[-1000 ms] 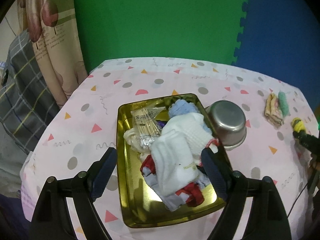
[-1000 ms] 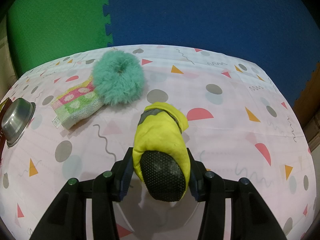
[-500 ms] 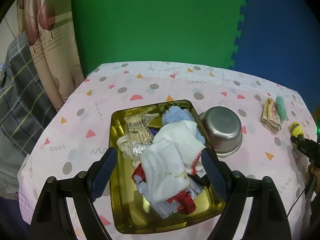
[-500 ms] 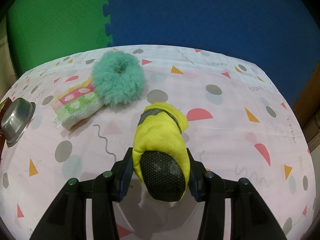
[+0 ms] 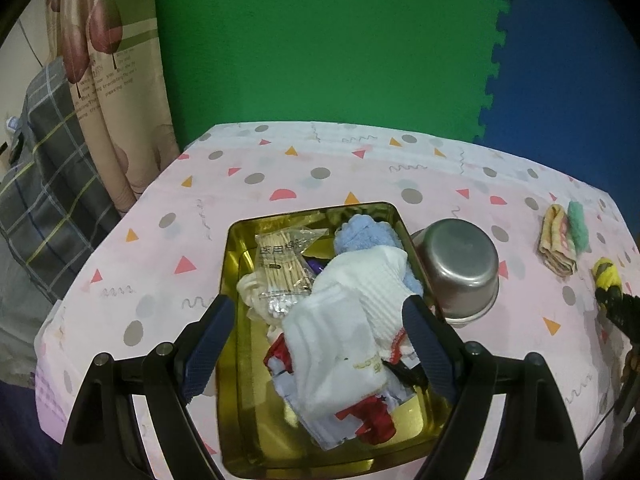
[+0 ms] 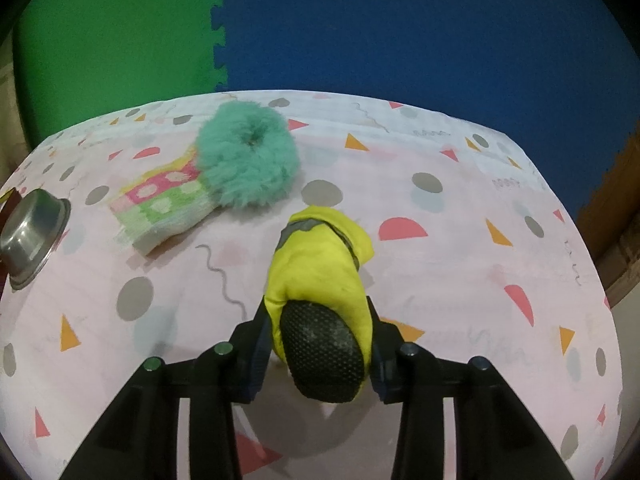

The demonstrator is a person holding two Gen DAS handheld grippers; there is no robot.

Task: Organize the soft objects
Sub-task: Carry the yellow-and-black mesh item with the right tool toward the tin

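My right gripper (image 6: pixel 316 316) has a yellow padded bootie with a black dotted sole (image 6: pixel 320 264) between its jaws, which are closing and squeezing its sides; it rests on the tablecloth. Behind it lie a teal fluffy scrunchie (image 6: pixel 248 164) and a folded pink-green cloth (image 6: pixel 160 204). My left gripper (image 5: pixel 316 304) hangs open above a gold tray (image 5: pixel 232 320) holding white socks (image 5: pixel 340 340), a blue cloth (image 5: pixel 360 236), red-white fabric and a packet of cotton swabs (image 5: pixel 280 268). The bootie (image 5: pixel 606 276) also shows at the left wrist view's right edge.
An upturned steel bowl (image 5: pixel 460 268) stands against the tray's right side and also shows as the bowl (image 6: pixel 32 232) at the left of the right wrist view. The round table has a pink patterned cloth (image 5: pixel 320 168). Green and blue foam mats stand behind; a curtain and plaid fabric are at the left.
The right gripper's jaws have narrowed around the yellow bootie, which stays in place. The left gripper stays open above the tray, with only a slight shift of view.
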